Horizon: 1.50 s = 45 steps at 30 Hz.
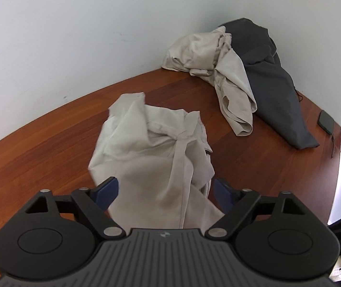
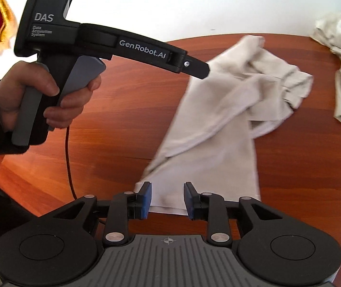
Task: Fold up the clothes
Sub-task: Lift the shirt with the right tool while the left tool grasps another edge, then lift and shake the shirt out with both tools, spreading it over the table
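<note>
Beige cotton-like trousers (image 1: 156, 157) lie crumpled across the middle of the reddish-brown polished wooden surface (image 1: 38, 148), their cloth soft, matte and heavily creased, with a long straight seam running down one leg. From the right wrist view the same garment stretches away as a long flat leg that bunches into thick folds at its far end, its near hem lying between the blue pads (image 2: 146, 199) of the right tool (image 2: 167, 199). That tool's jaws stand part open, with clear gaps between the pads and the cloth, so nothing is gripped. The left tool (image 1: 165, 192) is spread wide, one blue pad on either side of the heaped fabric and neither pressing on it; it holds nothing. A hand (image 2: 48, 95) in a dark sleeve grips its grey handle.

Against the white wall at the far edge sits a second rumpled pale beige garment (image 1: 218, 64), lying partly over a smooth dark grey garment (image 1: 278, 91). Near them lies a flat black rectangular phone (image 1: 326, 122). No containers are visible.
</note>
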Motion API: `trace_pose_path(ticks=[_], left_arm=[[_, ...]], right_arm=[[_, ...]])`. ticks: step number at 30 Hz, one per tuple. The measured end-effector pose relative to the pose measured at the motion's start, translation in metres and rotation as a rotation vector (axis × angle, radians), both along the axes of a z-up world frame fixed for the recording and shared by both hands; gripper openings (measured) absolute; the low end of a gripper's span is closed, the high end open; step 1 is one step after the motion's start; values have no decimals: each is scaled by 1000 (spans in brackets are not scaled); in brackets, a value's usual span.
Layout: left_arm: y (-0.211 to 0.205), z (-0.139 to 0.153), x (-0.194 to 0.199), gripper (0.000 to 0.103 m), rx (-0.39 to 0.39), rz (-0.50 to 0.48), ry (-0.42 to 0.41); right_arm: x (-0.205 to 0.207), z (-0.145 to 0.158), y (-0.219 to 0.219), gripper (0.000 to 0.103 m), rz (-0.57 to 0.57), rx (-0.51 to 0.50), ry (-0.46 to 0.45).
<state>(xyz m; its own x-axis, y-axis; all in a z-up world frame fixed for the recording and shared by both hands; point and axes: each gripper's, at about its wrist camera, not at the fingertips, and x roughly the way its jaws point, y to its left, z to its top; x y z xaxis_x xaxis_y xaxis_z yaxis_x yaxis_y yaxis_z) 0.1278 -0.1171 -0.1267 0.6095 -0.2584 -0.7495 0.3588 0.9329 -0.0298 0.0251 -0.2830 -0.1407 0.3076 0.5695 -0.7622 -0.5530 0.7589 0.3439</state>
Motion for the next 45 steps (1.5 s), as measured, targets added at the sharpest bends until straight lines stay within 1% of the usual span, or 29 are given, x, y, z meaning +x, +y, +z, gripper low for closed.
trace_pose_path(ticks=[2,3,4,5,8,11,12,13,14,16,17,19,24,25,26,27,28,29,30,34,40,43,45], left_arm=[[-9,-8,14,78,9,-19,-1],[-12,-12,21,77,12,-28,4],[-16,-17,29,71,18,-38,14],[-20,-22,36,67,26,-49,26],[-30,-35,55,67,35,-77,45],[-39,-47,71,67,42,-85,58],[-42,-50,77,65,48,-87,62],[-45,-54,82,58,53,-88,65],[-49,-57,86,54,60,-94,66],[-55,-62,94,50,70,-103,65],[-57,-64,97,47,70,-109,68],[-61,-69,103,45,72,-121,74],[-69,-81,119,44,98,-140,80],[-71,-83,122,39,104,-144,80],[-72,-86,124,26,117,-136,83],[-73,-88,126,20,130,-127,86],[-72,-88,126,11,143,-103,78],[-70,-89,127,5,155,-78,69],[-67,-87,126,3,152,-58,55],[-46,-72,117,3,126,61,-25],[8,-45,94,3,106,309,-120],[42,-34,77,3,77,427,-132],[62,-28,65,3,72,483,-142]], right_arm=[[1,0,-8,32,-22,-6,0],[1,1,-13,32,-34,-8,0],[1,2,-17,32,-45,-10,-1],[0,3,-21,32,-56,-11,-2],[5,-4,-32,32,-86,-17,-9],[11,-6,-40,32,-113,-22,-10],[14,-8,-43,32,-123,-23,-10],[17,-9,-45,32,-131,-25,-10],[21,-11,-46,32,-143,-29,-10],[25,-13,-51,32,-159,-35,-9],[26,-13,-53,32,-166,-37,-9],[27,-14,-56,32,-174,-42,-8],[27,-16,-60,32,-197,-57,-3],[27,-17,-60,32,-201,-60,-2],[27,-17,-60,32,-206,-63,-2],[27,-18,-59,32,-210,-67,0],[27,-19,-59,32,-213,-71,1],[27,-19,-58,32,-217,-74,-1],[27,-20,-57,32,-221,-78,-2],[27,-21,-52,32,-241,-96,-2],[29,-22,-40,32,-249,-107,-8],[29,-23,-31,32,-245,-113,-5],[31,-25,-24,32,-238,-112,3]])
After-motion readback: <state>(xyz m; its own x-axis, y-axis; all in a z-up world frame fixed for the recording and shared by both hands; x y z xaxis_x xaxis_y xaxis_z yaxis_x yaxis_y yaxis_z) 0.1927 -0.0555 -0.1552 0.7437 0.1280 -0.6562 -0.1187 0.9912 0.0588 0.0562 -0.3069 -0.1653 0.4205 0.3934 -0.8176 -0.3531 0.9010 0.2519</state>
